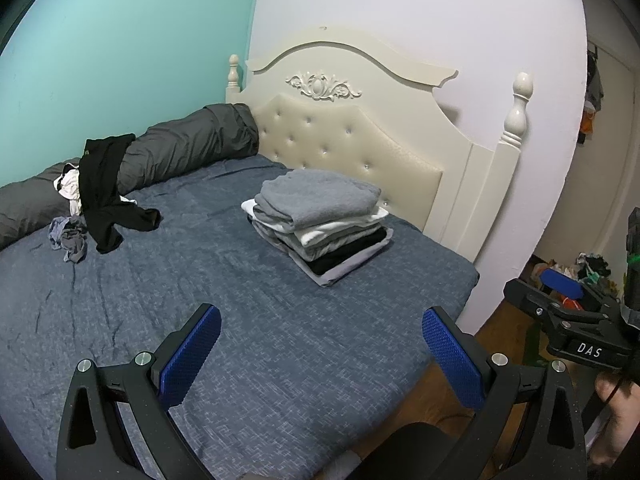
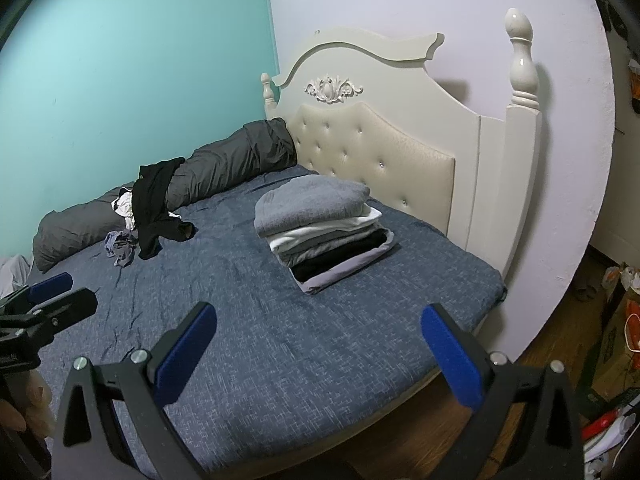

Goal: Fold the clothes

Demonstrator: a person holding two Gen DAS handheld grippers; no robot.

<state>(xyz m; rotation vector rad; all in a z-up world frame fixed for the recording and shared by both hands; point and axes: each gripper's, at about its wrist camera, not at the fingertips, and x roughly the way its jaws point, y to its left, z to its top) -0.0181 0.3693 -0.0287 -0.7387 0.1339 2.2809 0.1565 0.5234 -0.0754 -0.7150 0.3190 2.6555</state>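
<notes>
Left wrist view shows a folded stack (image 1: 320, 224) near the headboard (image 1: 352, 148); an unfolded black garment (image 1: 104, 196) and crumpled pieces (image 1: 70, 238) remain by the wall; left gripper (image 1: 320, 356) and right gripper (image 2: 318, 356) hover empty, fingers apart.

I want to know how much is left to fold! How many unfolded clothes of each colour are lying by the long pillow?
Black: 1, black garment
White: 1, white garment
Blue-grey: 1, blue-grey garment
Total: 3 that I can tell apart; more may be hidden underneath.
</notes>
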